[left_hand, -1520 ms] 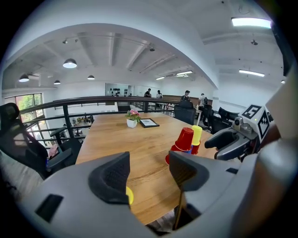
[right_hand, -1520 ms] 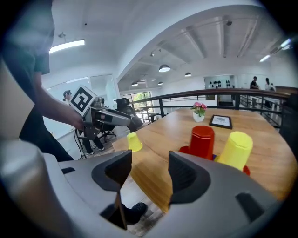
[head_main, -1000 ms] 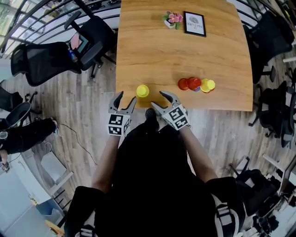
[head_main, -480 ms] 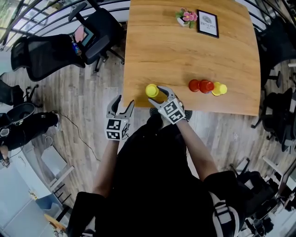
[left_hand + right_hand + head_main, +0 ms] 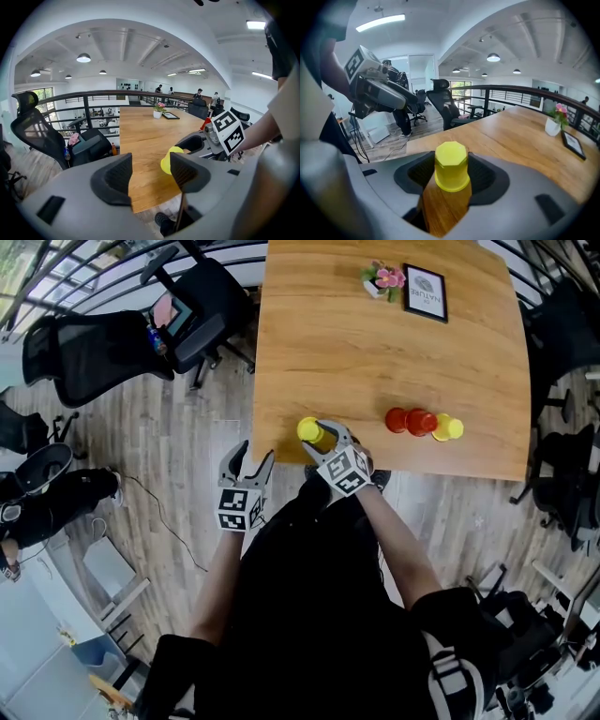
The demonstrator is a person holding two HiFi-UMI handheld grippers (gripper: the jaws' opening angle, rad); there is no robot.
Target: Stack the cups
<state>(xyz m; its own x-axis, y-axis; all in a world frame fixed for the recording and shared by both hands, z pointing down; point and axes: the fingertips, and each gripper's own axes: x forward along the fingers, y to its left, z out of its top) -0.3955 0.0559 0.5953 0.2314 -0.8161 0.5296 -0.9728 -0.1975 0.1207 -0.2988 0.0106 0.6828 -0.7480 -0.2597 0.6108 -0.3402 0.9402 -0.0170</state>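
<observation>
A yellow cup stands upside down near the front left edge of the wooden table. My right gripper reaches over that edge, and its jaws have just been closing with the cup between them. Both pads now sit against the cup's sides. My left gripper hangs open and empty over the floor, just off the table's front left corner. From the left gripper view, the cup shows beyond the open jaws, beside the right gripper. Two red cups and yellow cups cluster further right.
A small potted flower and a framed picture stand at the table's far edge. Black office chairs are on the wooden floor to the left, and more chairs stand to the right. A railing runs behind.
My right gripper has moved forward over the table edge and now has the yellow cup between its jaws. The left gripper has slipped back a little from the table corner.
</observation>
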